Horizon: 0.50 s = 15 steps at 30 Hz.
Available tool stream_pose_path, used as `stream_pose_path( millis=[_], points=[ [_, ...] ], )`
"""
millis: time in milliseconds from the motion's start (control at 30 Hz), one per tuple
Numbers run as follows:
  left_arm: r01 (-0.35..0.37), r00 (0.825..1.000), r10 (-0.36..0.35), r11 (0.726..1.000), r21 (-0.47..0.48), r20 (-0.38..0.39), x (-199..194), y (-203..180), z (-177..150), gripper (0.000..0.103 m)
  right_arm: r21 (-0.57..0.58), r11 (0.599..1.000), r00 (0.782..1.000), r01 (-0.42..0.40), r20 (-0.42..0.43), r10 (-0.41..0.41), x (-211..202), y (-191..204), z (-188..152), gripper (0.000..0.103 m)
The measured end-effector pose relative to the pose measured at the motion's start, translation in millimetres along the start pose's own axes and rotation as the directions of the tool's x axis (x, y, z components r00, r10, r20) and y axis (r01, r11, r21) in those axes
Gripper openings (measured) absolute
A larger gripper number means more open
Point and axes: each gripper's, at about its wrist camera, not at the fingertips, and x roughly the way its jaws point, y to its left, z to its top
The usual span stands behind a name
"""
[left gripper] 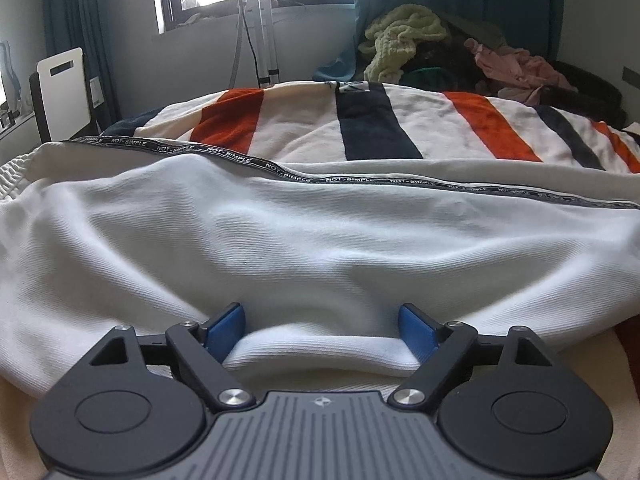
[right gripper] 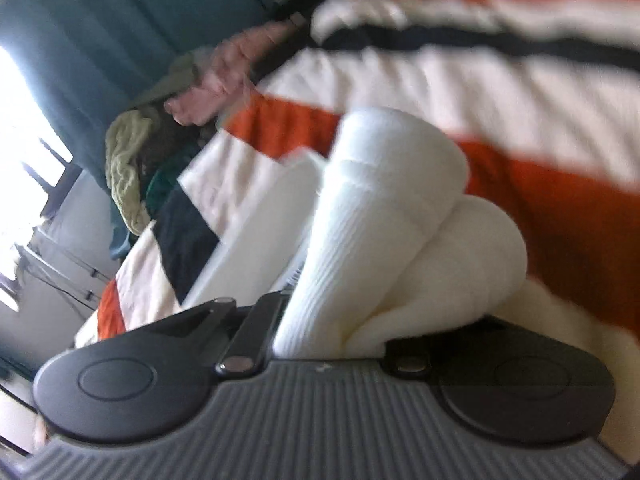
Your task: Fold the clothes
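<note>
A white garment (left gripper: 304, 240) with a black "NOT-SIMPLE" tape stripe (left gripper: 344, 179) lies spread across the bed in the left wrist view. My left gripper (left gripper: 320, 330) is open, its blue pads (left gripper: 224, 328) on either side of a folded edge of the white cloth. In the blurred, tilted right wrist view, my right gripper (right gripper: 344, 320) is shut on a bunched white ribbed part of the garment (right gripper: 384, 208), which hides its fingers and stands lifted above the bed.
The bed carries a cream blanket with orange and navy stripes (left gripper: 376, 124). A pile of other clothes, yellow-green (left gripper: 404, 40) and pink (left gripper: 516, 68), lies at the far side. A metal stand (left gripper: 260, 28) and a window are behind; a white chair (left gripper: 64, 88) stands left.
</note>
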Motion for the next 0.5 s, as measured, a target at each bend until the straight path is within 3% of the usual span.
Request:
stream_pose_path(
  millis=[133,267,367,500],
  points=[
    [0.008,1.0,-0.008,1.0,-0.003,-0.005,-2,2,2,0.086,-0.232,0.971,0.983,-0.054,0.156,0.092,-38,70,-8,0.012],
    [0.02,1.0,-0.02,0.999,-0.024,-0.001,-6,6,4,0.086,-0.469,0.876,0.944,-0.116,0.222,0.244,-84,137,-46,0.012],
    [0.045,0.999,-0.043,0.995,-0.085,0.021,-15,15,8,0.086,-0.606,0.774,0.909,-0.181,0.198,0.368,-117,176,-94,0.012],
    [0.067,0.994,-0.049,0.979,-0.194,0.099,-33,34,15,0.086,-0.733,0.635,0.895,-0.246,0.08,0.438,-126,211,-170,0.012]
  ],
)
